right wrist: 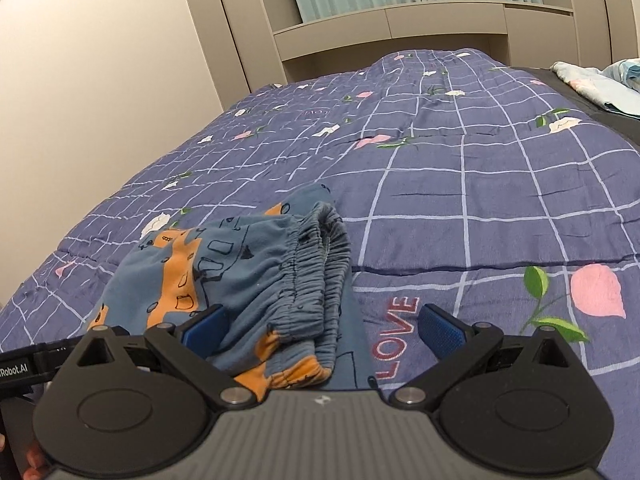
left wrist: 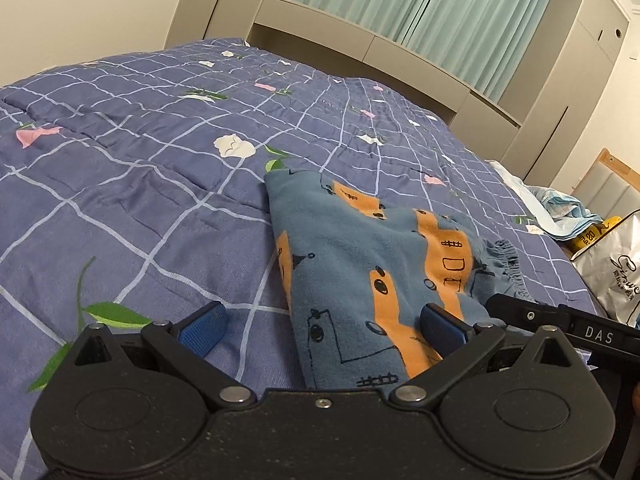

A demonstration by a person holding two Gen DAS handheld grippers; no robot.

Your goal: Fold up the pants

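Folded blue-and-orange pants [left wrist: 360,272] lie at lower centre on the checked quilt [left wrist: 140,184]; the left gripper [left wrist: 322,326] and right gripper [right wrist: 320,326] are both spread wide, grasping nothing.

A home bedroom: quilted bed [left wrist: 160,168], teal curtains [left wrist: 420,12], built-in beige cabinets [right wrist: 240,20].

- Pants [left wrist: 360,280]: dusty blue, orange blocks, thin black line drawings; gathered waistband [right wrist: 320,264] plain blue.
- Bedspread [left wrist: 140,184]: violet-blue, white grid lines, scattered white and pink flowers with green leaves; red "LOVE" lettering [right wrist: 394,336] at 5 o'clock of the waistband.
- Curtains [left wrist: 420,4]: pale mint green.
- Cabinetry [left wrist: 360,46]: beige-grey.
- Fingers [left wrist: 204,326]: blue textured pads on black frames.
- Bag [left wrist: 612,264], at 3 o'clock of the pants: silvery white, dark script.
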